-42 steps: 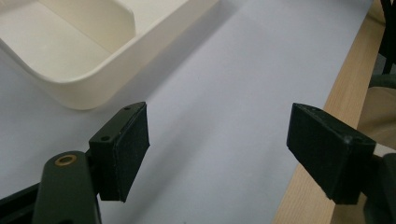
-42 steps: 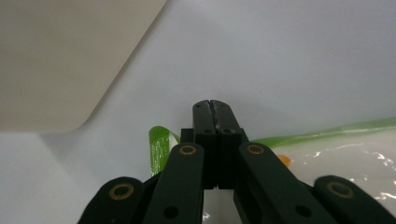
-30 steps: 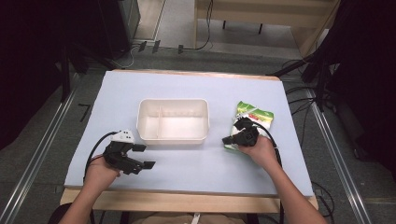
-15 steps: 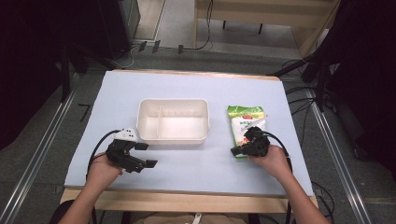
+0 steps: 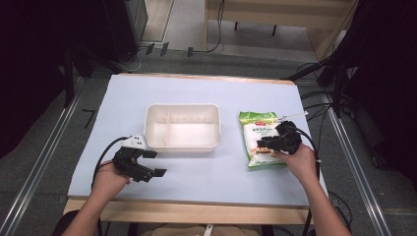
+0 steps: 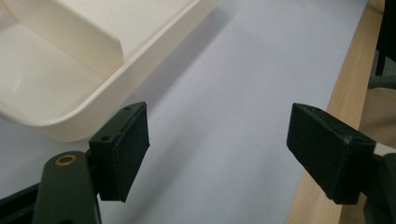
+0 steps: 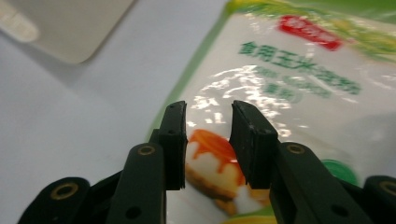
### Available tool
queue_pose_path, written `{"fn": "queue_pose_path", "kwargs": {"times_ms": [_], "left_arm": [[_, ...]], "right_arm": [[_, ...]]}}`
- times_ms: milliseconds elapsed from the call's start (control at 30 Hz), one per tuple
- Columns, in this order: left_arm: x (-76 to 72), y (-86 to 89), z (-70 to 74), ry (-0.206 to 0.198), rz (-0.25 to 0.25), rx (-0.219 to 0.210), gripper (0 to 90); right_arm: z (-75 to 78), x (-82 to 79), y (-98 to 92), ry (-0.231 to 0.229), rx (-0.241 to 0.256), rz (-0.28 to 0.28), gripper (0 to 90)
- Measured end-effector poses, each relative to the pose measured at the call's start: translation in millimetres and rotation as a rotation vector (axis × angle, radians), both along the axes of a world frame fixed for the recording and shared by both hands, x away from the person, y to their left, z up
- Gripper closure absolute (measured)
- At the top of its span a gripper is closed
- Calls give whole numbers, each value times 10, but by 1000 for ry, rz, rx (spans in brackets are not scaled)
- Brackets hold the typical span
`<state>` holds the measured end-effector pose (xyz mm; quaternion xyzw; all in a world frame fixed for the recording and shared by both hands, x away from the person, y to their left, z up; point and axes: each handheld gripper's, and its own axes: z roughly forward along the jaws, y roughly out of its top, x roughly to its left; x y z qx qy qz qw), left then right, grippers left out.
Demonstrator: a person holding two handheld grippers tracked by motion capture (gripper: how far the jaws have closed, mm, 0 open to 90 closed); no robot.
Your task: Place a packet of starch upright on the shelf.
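Packet [image 5: 261,139] of food, green and white, lies flat on the pale blue bench [image 5: 206,93], off to the right of the white tray [image 5: 182,126] and well apart from it. Right gripper [image 5: 265,143] sits over the packet's middle, its fingers [image 7: 173,140] pointing left across the wrapper. From the right gripper view those fingers stand narrow, a slim gap between them, with the packet [image 7: 289,93] right beneath; whether they pinch any of the wrapper I cannot tell. Printed on the wrapper under the fingers is a picture of a dessert, with green lettering and a red label farther up. A corner of the tray [image 7: 70,28] shows at the top left of that view.

Over on the other side, the left gripper [image 5: 155,163] rests near the bench's front edge, just below the tray's front left corner. Its fingers [image 6: 123,149] are spread wide with nothing between them, bare blue bench showing in the gap. The tray [image 6: 84,60] is close by in the left gripper view, rounded corner nearest, a divider wall running across its inside. Wooden bench edge runs along the right of that view.
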<state>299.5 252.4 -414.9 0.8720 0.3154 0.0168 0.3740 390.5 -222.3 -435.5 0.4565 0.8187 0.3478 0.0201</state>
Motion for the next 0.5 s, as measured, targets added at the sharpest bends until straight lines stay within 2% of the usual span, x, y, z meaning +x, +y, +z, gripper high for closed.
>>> {"fn": "queue_pose_path", "kwargs": {"times_ms": [167,267,300,367,500], "left_arm": [[-2,-18,-12,0,-5,3,218],[-2,-19,-10,2,-7,16,218],[-2,-19,-10,2,-7,16,218],[-4,-19,-13,0,-7,19,218],[-2,-25,-18,1,-6,14,218]], "right_arm": [[-13,146,-184,-42,-42,-97,532],[-33,264,-285,-27,-23,-153,515],[-33,264,-285,-27,-23,-153,515],[-33,365,-347,-6,3,-186,502],[-31,474,-373,-26,-34,-223,458]]}}
